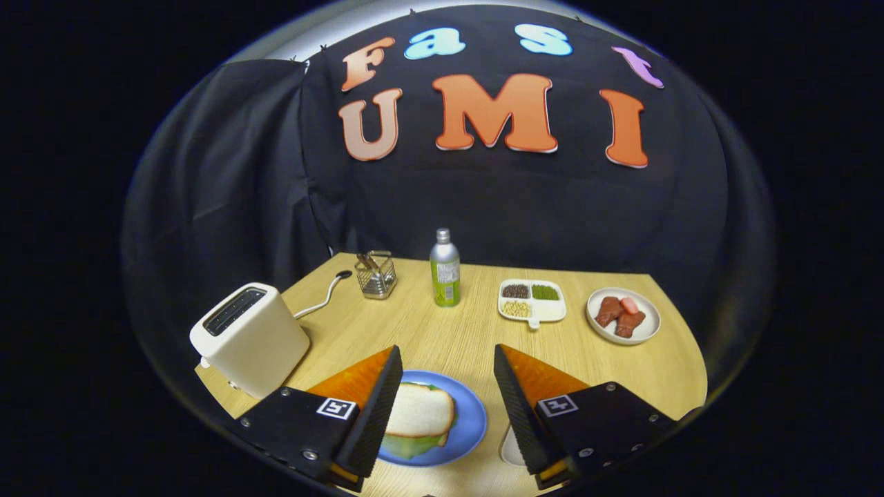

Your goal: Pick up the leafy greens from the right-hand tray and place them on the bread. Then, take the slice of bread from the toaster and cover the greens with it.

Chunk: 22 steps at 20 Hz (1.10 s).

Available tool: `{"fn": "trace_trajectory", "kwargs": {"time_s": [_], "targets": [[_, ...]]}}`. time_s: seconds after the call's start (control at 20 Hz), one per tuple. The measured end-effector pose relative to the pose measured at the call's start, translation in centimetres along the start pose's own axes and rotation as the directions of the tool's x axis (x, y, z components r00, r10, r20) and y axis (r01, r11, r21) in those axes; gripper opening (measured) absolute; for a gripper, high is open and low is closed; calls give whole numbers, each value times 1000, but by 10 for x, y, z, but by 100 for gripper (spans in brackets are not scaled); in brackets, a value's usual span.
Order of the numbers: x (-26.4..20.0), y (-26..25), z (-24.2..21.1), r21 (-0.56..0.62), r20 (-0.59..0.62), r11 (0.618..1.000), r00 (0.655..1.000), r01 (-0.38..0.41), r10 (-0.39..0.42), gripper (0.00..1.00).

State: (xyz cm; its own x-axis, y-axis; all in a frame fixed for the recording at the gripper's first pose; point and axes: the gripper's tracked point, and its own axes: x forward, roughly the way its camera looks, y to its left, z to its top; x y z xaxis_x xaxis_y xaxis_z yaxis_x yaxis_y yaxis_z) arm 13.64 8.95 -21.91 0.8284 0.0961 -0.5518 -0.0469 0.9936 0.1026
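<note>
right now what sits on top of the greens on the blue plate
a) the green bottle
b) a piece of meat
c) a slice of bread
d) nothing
c: a slice of bread lies over the leafy greens on the blue plate, with green edges showing under it, between the fingers of the open claw.

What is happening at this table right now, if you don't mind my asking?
A person is holding a two-finger tool, open and empty, above a round blue plate. On the plate, a white bread slice already covers green leafy greens. The cream toaster stands beside it. The sandwich looks assembled.
</note>
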Motion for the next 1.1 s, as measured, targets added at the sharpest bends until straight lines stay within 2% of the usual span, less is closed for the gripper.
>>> {"fn": "trace_trajectory", "kwargs": {"time_s": [0.2, 0.5, 0.75, 1.1], "targets": [[-45, -2, 48, -62, 180, 998, 983, 32, -21, 87], [-117, 6, 93, -93, 372, 995, 928, 40, -2, 97], [-165, -9, 104, -80, 451, 991, 890, 108, -60, 99], [-192, -26, 88, -45, 517, 983, 846, 177, -129, 99]]}}
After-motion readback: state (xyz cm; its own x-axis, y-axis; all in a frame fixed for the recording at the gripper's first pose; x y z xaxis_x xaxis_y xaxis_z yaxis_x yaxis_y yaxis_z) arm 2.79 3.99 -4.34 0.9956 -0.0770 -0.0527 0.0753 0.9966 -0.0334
